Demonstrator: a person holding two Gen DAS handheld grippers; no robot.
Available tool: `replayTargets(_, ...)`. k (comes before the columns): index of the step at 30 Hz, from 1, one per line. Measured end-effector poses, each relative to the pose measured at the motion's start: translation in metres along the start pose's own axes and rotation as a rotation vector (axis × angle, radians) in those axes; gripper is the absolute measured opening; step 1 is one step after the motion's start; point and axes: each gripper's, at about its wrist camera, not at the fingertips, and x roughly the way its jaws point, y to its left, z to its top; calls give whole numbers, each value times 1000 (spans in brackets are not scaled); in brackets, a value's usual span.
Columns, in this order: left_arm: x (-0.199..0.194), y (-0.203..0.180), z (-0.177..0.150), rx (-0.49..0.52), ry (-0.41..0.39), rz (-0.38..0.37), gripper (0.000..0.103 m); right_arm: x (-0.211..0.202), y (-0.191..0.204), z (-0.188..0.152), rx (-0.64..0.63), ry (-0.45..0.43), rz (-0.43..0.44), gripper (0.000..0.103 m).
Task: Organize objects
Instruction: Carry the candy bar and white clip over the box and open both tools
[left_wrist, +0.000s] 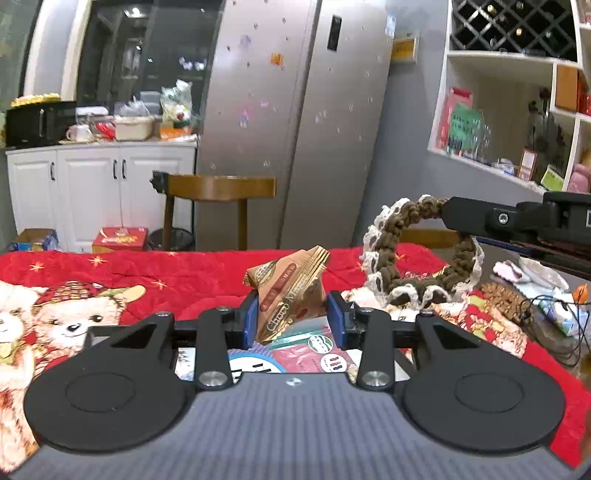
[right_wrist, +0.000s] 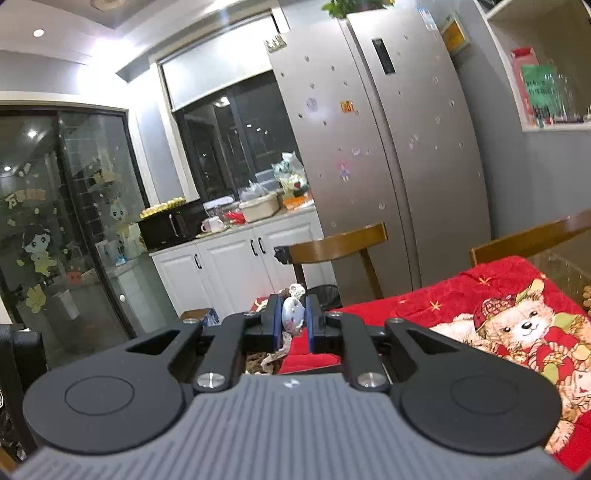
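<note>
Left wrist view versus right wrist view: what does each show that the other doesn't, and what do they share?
Only the left wrist view shows the left gripper clamping a gold snack packet, and the brown crochet ring hanging from the right gripper. Only the right wrist view shows a small pale disc between that gripper's pads and the decorated glass door. Both show the red bear-print cloth, fridge and wooden chair.

Tall silver double-door fridge (left_wrist: 295, 122) against a grey wall (left_wrist: 406, 147), small stickers scattered on its doors. Left of it, white base cabinets (left_wrist: 99, 192) with dark handles; black microwave oven (left_wrist: 35, 123) sits at the worktop's left end. Dark night-time window (right_wrist: 236, 147) above. Brown wooden chair (left_wrist: 218, 192) stands before the fridge. White wall shelving (left_wrist: 517, 110) at right, lattice wine rack on top. Recessed ceiling spotlight (right_wrist: 38, 32) lit. Sliding glass door (right_wrist: 55, 229) carries cartoon decals.
</note>
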Motion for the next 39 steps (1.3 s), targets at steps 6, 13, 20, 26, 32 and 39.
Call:
replayTargets(6, 55, 14, 4, -19, 92, -5, 44, 43, -26, -8, 80, 102, 24, 16)
replayTargets(13, 100, 31, -9, -3, 202, -11, 44, 85, -50, -34, 132, 200, 9, 16)
replayTargets(20, 121, 39, -21, -1, 256, -4, 44, 109, -59, -54, 108, 271, -31, 16)
replayTargets(26, 128, 28, -35, 40, 291, 2, 44, 115, -63, -58, 94, 293, -50, 16)
replayTargets(32, 125, 28, -34, 49, 282, 15, 45, 120, -63, -63, 96, 321, -42, 25)
replayTargets(39, 99, 35, -14, 38, 247, 12, 45, 104, -57, -49, 97, 262, 26, 61)
